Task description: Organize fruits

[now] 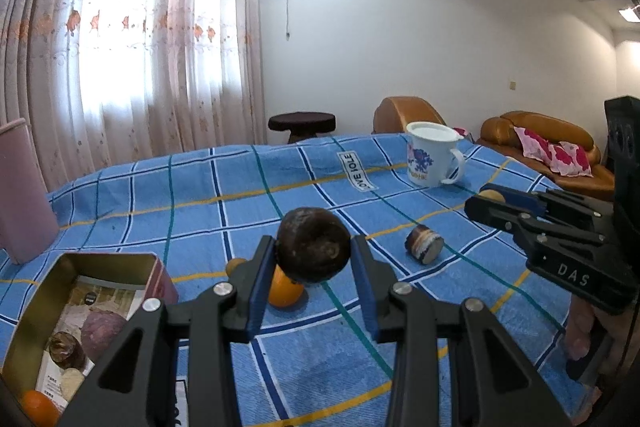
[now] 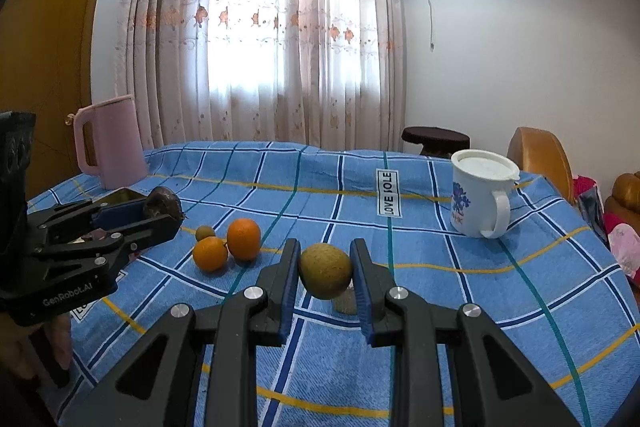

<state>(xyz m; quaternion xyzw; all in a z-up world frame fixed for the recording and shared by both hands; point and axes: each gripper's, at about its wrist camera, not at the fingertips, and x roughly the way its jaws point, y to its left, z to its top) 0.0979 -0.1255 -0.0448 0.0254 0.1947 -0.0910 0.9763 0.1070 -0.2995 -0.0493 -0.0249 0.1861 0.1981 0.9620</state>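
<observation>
My left gripper (image 1: 314,251) is shut on a dark brown round fruit (image 1: 313,245), held above the blue checked tablecloth (image 1: 200,195); the same gripper (image 2: 162,213) shows at the left of the right wrist view. My right gripper (image 2: 325,269) is shut on a greenish-brown round fruit (image 2: 326,270); it also appears in the left wrist view (image 1: 486,201). Two oranges (image 2: 244,239) and a small brown fruit (image 2: 205,232) lie on the cloth. A cut piece of dark fruit (image 1: 424,247) lies on the cloth between the grippers. An open gold tin (image 1: 52,303) at lower left holds several fruits.
A white mug with a lid (image 2: 482,199) stands at the back right of the table. A pink jug (image 2: 110,143) stands at the back left. Beyond the table are a dark stool (image 1: 302,125) and brown sofas (image 1: 540,143). A person's hand (image 1: 580,331) holds the right gripper's handle.
</observation>
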